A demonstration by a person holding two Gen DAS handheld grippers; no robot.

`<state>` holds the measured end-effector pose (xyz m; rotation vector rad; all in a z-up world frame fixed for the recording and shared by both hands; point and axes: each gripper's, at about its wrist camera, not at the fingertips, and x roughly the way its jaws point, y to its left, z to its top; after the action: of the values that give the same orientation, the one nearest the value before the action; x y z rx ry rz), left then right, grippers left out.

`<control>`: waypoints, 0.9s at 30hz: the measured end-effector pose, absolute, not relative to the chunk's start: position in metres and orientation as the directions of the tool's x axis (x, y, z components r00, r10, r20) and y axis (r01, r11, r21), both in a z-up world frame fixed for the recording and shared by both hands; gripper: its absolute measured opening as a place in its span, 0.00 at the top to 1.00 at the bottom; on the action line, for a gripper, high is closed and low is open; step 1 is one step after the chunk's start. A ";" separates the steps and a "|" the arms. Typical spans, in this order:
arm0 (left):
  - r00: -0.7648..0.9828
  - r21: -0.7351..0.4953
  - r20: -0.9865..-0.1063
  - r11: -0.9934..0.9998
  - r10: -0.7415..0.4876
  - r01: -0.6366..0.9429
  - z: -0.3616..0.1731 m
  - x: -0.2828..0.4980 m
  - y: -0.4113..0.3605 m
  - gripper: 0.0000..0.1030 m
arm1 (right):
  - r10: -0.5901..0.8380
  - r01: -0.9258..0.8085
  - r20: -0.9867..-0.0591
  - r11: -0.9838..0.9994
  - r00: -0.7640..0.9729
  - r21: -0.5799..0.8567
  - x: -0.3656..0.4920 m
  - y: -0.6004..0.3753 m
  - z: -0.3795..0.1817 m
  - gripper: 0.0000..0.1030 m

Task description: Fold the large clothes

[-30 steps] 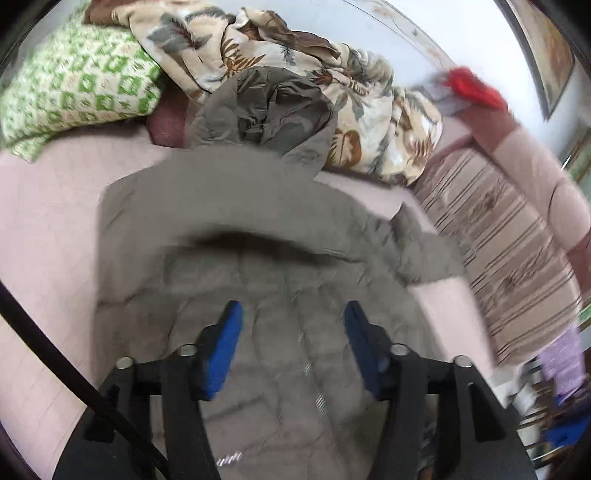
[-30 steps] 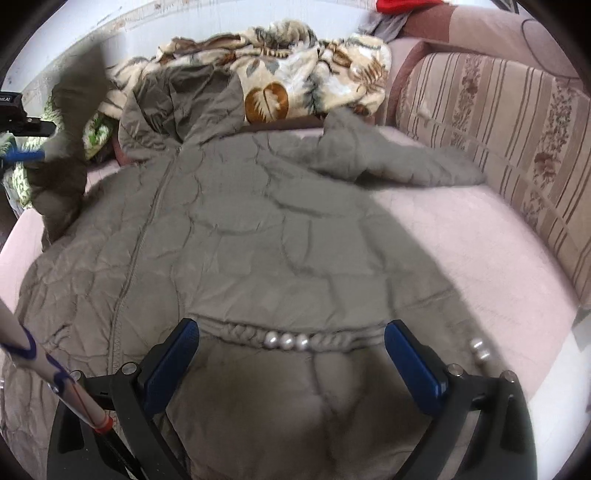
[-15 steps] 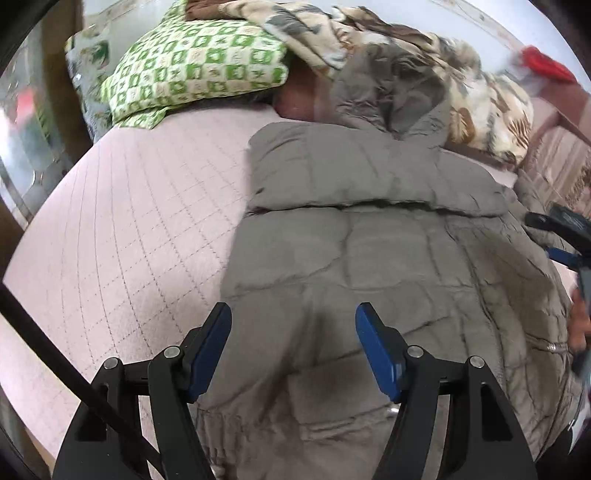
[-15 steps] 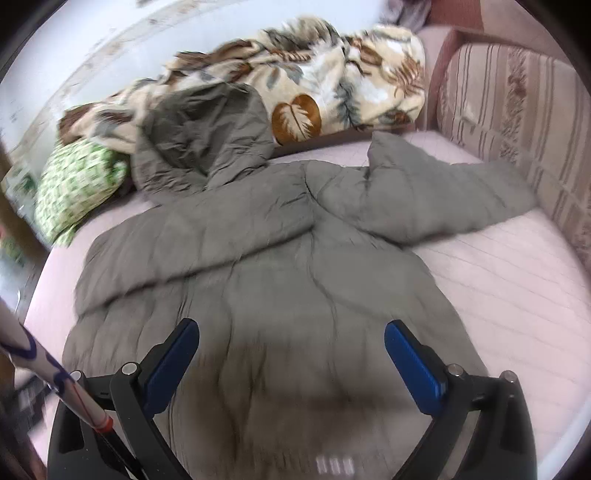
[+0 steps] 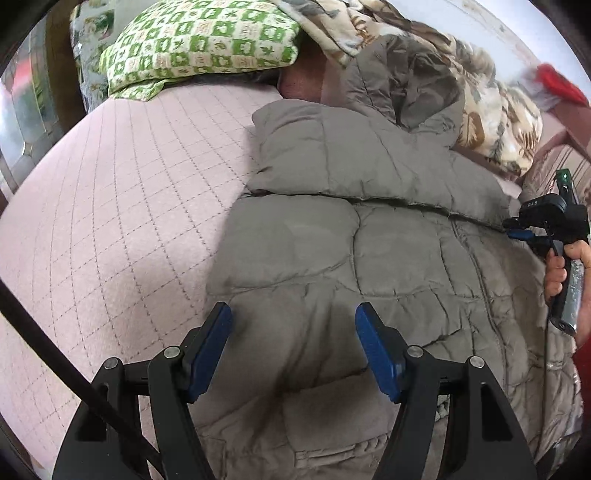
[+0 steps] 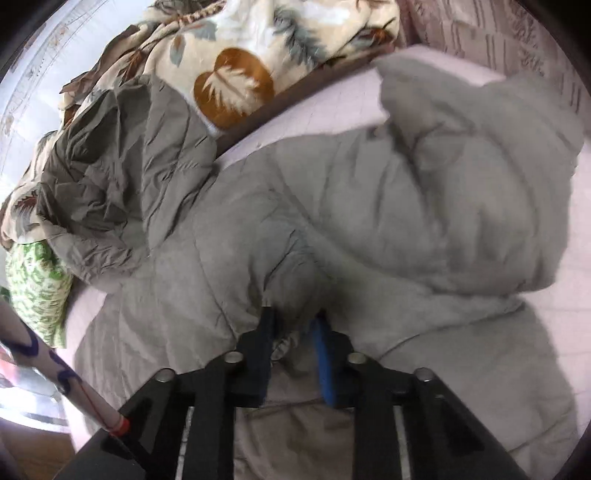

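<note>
A grey-brown quilted hooded jacket (image 5: 369, 251) lies flat on a pink quilted bed (image 5: 110, 206). Its left sleeve (image 5: 351, 162) is folded across the chest. My left gripper (image 5: 293, 332) is open and empty, just above the jacket's lower left part. My right gripper (image 6: 293, 325) is shut on a pinch of jacket fabric (image 6: 291, 295) near the fold, and the right sleeve (image 6: 461, 206) bulges beyond it. The right gripper also shows at the right edge of the left wrist view (image 5: 517, 230), held by a hand. The hood (image 6: 122, 166) lies crumpled at the far end.
A green checked pillow (image 5: 199, 40) and a leaf-print blanket (image 6: 258, 48) lie at the head of the bed. A striped sofa back (image 6: 498, 33) stands along the right side. Bare pink bedcover lies to the left of the jacket.
My right gripper has closed on the jacket fabric after being wide open. My left gripper has dropped slightly lower over the jacket's left side and stays open.
</note>
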<state>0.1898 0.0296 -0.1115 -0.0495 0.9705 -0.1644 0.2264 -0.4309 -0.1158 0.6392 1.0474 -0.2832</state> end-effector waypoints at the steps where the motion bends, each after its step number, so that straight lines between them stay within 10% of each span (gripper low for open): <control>1: 0.555 -0.095 -0.819 0.989 -0.144 0.117 -0.113 0.189 0.026 0.33 | 0.051 0.513 -0.885 0.799 0.463 0.315 0.226 -0.431 -0.119 0.83; 9: 0.575 0.021 -0.816 0.993 -0.050 0.117 -0.121 0.185 0.011 0.31 | -0.034 0.445 -0.864 0.867 0.502 0.224 0.190 -0.449 -0.073 0.78; 15: 0.564 0.026 -0.826 0.996 -0.026 0.085 -0.127 0.187 0.013 0.19 | -0.240 0.560 -0.768 0.809 0.593 0.180 0.115 -0.538 -0.019 0.16; 27: 0.565 0.068 -0.824 0.997 0.038 0.031 -0.141 0.192 0.008 0.08 | -0.204 0.821 -0.850 0.439 0.486 0.365 0.038 -0.727 -0.084 0.35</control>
<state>0.1922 0.0076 -0.1407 0.0776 0.9707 0.0039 0.0380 -0.7273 -0.0838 0.8894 0.8232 -0.7350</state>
